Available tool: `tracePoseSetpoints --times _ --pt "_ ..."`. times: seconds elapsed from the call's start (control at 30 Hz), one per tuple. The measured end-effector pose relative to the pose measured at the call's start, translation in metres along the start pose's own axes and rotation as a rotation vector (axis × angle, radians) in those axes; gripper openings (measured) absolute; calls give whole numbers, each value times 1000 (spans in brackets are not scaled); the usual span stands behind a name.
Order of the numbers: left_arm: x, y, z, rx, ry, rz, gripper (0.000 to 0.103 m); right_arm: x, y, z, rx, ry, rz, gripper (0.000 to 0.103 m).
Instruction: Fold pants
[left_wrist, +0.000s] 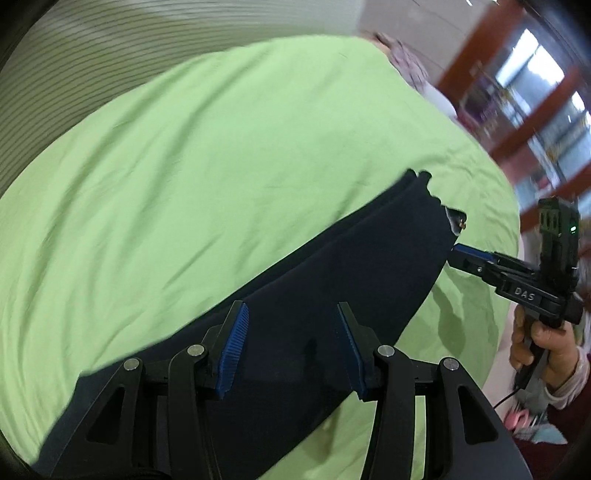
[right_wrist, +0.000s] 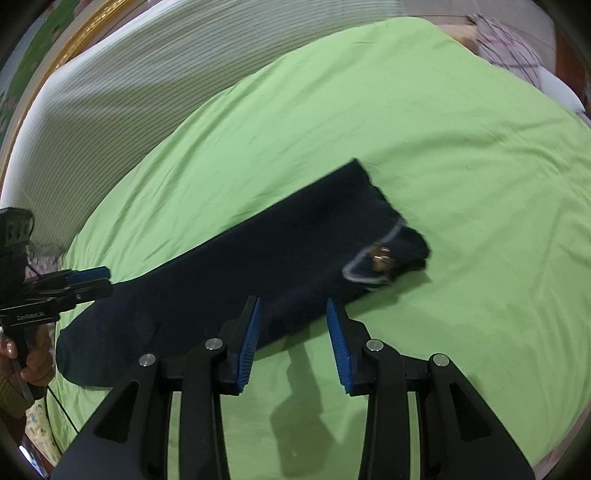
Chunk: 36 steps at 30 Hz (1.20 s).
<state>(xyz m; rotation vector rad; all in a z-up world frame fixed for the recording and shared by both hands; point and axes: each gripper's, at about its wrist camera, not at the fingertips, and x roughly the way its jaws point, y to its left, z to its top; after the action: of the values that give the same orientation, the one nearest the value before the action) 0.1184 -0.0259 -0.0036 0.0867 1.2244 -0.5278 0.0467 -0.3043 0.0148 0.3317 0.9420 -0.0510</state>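
Observation:
Dark navy pants (left_wrist: 332, 273) lie in a long folded strip on a green bed sheet (left_wrist: 221, 166). My left gripper (left_wrist: 291, 310) is open just above the strip's middle, holding nothing. In the left wrist view my right gripper (left_wrist: 456, 254) hovers by the waistband end at the right. In the right wrist view the pants (right_wrist: 258, 266) run from lower left to the waistband and button (right_wrist: 380, 258) at the right. My right gripper (right_wrist: 293, 306) is open and empty over the pants' near edge. My left gripper (right_wrist: 105, 278) shows at the far left, by the leg end.
A striped white cover (right_wrist: 147, 81) lies at the far side of the bed. A checked pillow (right_wrist: 506, 48) sits at the top right. Wooden window frames (left_wrist: 517, 92) stand beyond the bed. Patterned cloth (right_wrist: 40, 424) lies at the bed's lower left edge.

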Motion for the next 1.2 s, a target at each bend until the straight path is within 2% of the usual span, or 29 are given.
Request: tracePoseSetpoints --times 0.2,0.4,0.67,0.97,1.07,1.13,1.2 --pt "35 -30 28 130 81 -14 49 -4 -26 -2 57 -13 -4 38" --pt "66 -50 55 192 131 -11 49 -8 -47 -5 121 -32 23 38" --pt "92 -85 93 262 155 -61 49 -16 -67 -10 161 -56 55 38" --pt "125 -122 120 321 180 -91 47 -29 -85 -21 156 -68 70 36" --pt "130 -128 126 331 185 -117 36 -32 -92 -27 153 -64 75 21" --pt "132 -132 127 345 193 -140 19 -35 -96 -33 152 -67 79 14" --pt "133 -137 127 368 190 -152 9 -38 -99 -37 144 -71 81 11"
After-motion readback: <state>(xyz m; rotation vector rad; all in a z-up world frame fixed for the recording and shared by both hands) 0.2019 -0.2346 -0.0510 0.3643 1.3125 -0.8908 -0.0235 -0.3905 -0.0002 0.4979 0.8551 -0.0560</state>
